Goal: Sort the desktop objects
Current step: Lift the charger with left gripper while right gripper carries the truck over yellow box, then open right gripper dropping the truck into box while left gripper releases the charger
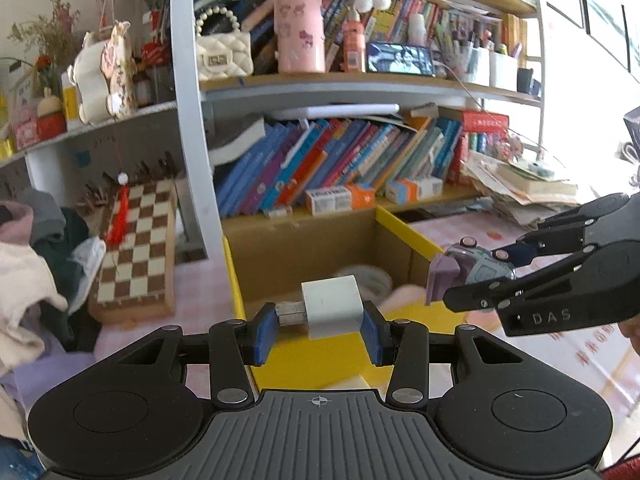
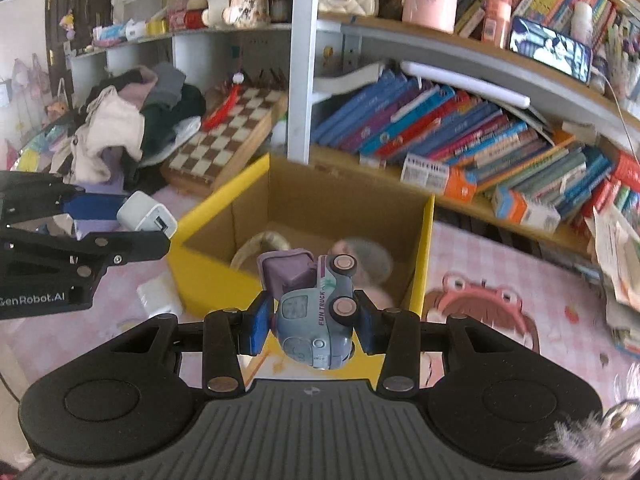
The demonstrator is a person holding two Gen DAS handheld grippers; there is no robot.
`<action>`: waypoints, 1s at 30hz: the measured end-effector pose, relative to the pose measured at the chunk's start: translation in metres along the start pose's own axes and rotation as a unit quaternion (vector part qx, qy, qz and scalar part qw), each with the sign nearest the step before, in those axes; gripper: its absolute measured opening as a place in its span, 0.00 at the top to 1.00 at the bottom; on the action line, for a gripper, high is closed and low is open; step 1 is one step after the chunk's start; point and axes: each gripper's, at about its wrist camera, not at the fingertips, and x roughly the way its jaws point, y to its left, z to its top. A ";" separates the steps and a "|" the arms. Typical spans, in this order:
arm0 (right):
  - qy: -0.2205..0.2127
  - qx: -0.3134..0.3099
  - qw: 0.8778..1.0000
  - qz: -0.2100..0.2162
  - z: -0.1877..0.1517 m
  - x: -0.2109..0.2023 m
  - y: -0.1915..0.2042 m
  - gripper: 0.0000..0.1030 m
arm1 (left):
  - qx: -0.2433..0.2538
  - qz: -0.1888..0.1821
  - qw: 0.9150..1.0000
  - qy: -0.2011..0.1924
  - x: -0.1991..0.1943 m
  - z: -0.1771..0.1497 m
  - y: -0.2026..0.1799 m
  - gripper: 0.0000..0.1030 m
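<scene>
We hold both loads over the near rim of the open yellow-edged cardboard box [image 2: 424, 240] — left gripper [image 1: 320, 330] clamping the white cube-shaped USB charger [image 1: 334, 306], right gripper [image 2: 308, 322] the blue-grey toy truck [image 2: 316, 312], nose toward us — drop lies ahead and below.

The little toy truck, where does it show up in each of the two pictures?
Left wrist view: toy truck at the right edge, clamped in the right gripper.
Right wrist view: toy truck low in the centre, between that gripper's blue pads.
Shared landmark: the yellow cardboard box, under both grippers.
</scene>
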 end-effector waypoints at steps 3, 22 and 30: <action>-0.010 -0.012 1.000 0.006 0.015 0.010 -0.008 0.61 | -0.004 0.010 1.000 -0.001 0.013 0.009 0.002 0.59; 0.025 -0.066 0.996 0.044 0.071 0.135 -0.036 0.61 | 0.012 0.036 0.995 0.094 0.124 0.021 -0.002 0.59; 0.092 -0.081 0.989 0.081 0.084 0.205 -0.032 0.61 | 0.033 0.024 0.988 0.152 0.166 0.018 -0.006 0.59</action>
